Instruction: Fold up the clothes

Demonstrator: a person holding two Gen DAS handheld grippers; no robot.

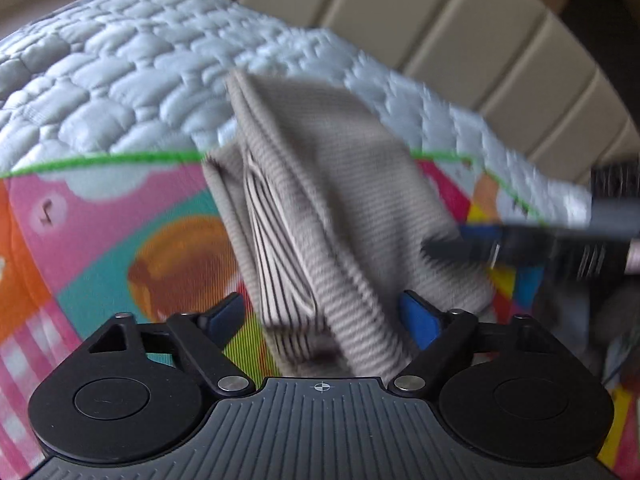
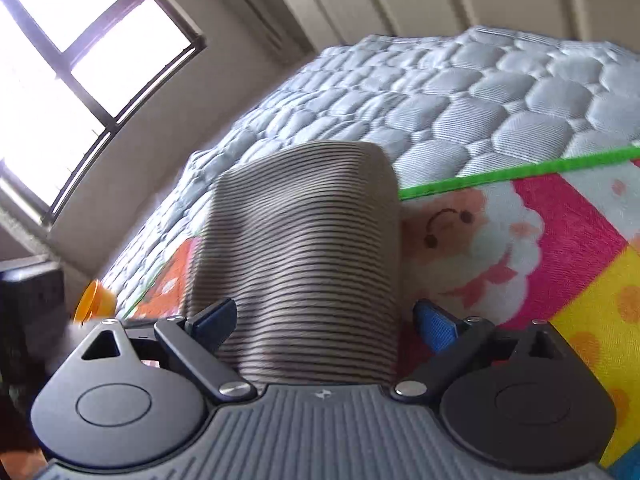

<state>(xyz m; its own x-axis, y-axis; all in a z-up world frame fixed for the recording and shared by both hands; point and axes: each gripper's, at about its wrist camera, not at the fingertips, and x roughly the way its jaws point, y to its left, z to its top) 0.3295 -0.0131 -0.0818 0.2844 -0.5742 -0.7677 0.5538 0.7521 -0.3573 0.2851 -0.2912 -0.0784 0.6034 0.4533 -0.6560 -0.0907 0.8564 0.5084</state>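
**Folding item: 1 striped garment on patterned mat**

Lying centre-frame in both views, striped garment (image 1: 320, 200) sits bunched on colourful mat (image 1: 120, 240), over quilted mattress (image 1: 120, 80). Left gripper (image 1: 324, 316): jaws wide, cloth between, pads not pressing. Right gripper (image 2: 326, 320): jaws wide, cloth between them, no squeeze seen. Window (image 2: 60, 60) upper left.

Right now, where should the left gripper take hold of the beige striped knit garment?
Grip the beige striped knit garment at its folded edge, which lies between the open fingers of the left gripper. Come straight forward and down; the doubled layers there give the pads bulk.
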